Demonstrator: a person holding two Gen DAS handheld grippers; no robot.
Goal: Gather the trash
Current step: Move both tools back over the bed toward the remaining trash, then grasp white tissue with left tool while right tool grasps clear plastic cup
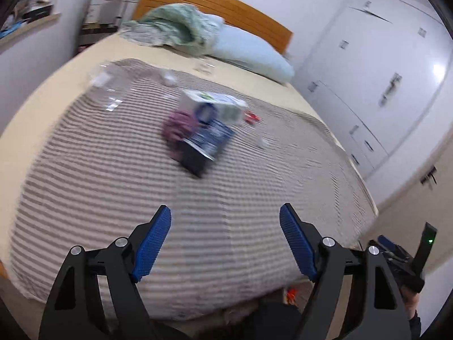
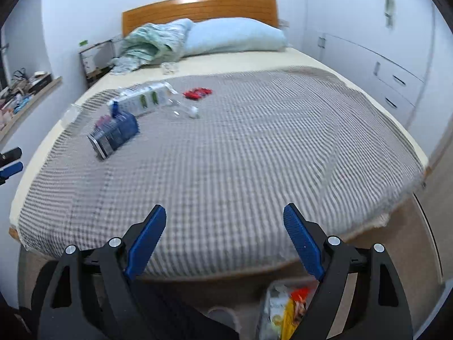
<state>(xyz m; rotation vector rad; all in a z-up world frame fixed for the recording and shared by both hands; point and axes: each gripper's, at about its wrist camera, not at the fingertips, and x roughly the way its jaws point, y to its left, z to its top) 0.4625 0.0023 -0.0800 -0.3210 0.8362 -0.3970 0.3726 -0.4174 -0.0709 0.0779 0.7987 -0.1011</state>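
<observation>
The trash lies scattered on the striped grey blanket that covers most of the bed. Toward the left half sits a dark blue carton lying on its side, with a crumpled purple wrapper touching it. Just behind these rests a white box with green print, also on its side. A small red wrapper lies just beside that box, nearer the bed's middle, and a small white scrap sits between the red wrapper and the carton; a clear plastic piece around it is too blurred to make out. Another clear plastic item shows near the bed's left edge. Further back, a pale blue pillow and a bunched green cloth rest against the wooden headboard.

The left gripper hangs over the foot of the bed, its jaws wide apart with nothing between them. The right gripper hovers there too, jaws equally apart and empty. Below it on the floor sits a bag of collected rubbish, with yellow and orange packets showing.
</observation>
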